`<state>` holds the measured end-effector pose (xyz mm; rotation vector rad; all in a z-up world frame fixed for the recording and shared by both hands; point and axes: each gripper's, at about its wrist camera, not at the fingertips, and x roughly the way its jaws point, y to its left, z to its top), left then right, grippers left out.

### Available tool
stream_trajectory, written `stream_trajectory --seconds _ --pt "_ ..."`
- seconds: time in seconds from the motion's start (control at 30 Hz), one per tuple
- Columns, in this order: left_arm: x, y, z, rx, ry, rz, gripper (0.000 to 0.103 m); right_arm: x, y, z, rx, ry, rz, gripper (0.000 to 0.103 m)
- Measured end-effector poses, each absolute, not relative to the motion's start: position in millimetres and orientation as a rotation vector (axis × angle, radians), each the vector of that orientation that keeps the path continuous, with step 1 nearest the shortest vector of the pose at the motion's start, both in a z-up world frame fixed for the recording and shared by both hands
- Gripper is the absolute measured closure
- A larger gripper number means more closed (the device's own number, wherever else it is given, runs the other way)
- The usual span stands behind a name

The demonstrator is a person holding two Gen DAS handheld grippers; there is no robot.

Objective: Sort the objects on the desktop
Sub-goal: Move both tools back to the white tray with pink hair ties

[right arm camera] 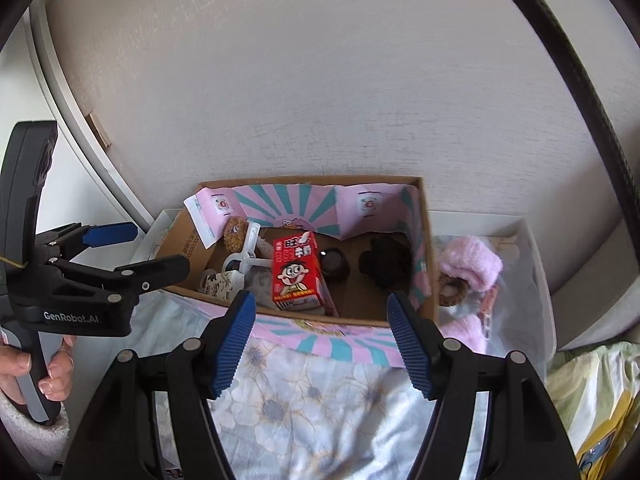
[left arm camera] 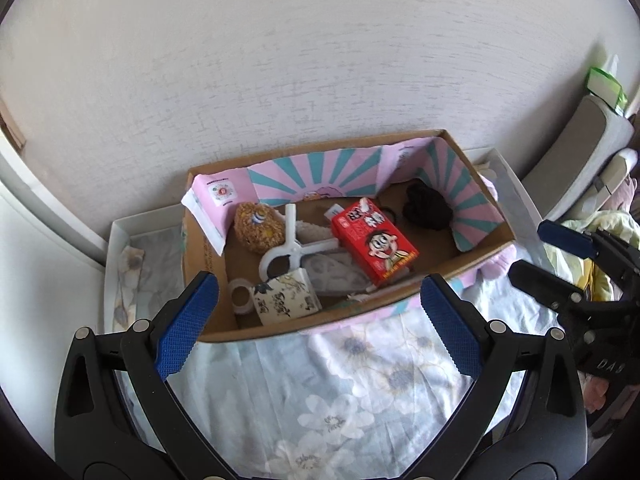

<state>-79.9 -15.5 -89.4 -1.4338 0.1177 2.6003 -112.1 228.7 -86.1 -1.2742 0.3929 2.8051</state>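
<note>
A cardboard box (left arm camera: 486,246) (right arm camera: 425,216) lined with pink and teal paper stands on the flowered cloth. In it lie a red milk carton (left arm camera: 374,242) (right arm camera: 296,272), a white clip (left arm camera: 290,246) (right arm camera: 246,254), a brown plush ball (left arm camera: 256,226) (right arm camera: 234,232), a small patterned white box (left arm camera: 286,298) (right arm camera: 218,280), a tape roll (left arm camera: 240,296) and a black fabric lump (left arm camera: 428,206) (right arm camera: 384,262). My left gripper (left arm camera: 318,306) is open and empty just before the box. My right gripper (right arm camera: 322,320) is open and empty at the box's near wall; it also shows in the left wrist view (left arm camera: 532,252).
The box sits in a shallow white tray (left arm camera: 116,240) (right arm camera: 536,248) against a pale wall. A pink fluffy item (right arm camera: 472,266) and a brown ring (right arm camera: 452,288) lie right of the box. Bedding and yellow packaging (right arm camera: 600,420) lie at the far right.
</note>
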Motion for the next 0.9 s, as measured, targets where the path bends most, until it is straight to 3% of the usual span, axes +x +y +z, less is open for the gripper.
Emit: stream_trajectory --seconds 0.37,0.9 --pt "-56 21 -59 -1.321 0.124 2.582 0.002 -48 302 -53 -1.211 0.336 2.775 0.039" --pt "-23 141 -98 -1.255 0.255 2.407 0.002 -11 369 -71 -1.241 0.387 2.747 0.039"
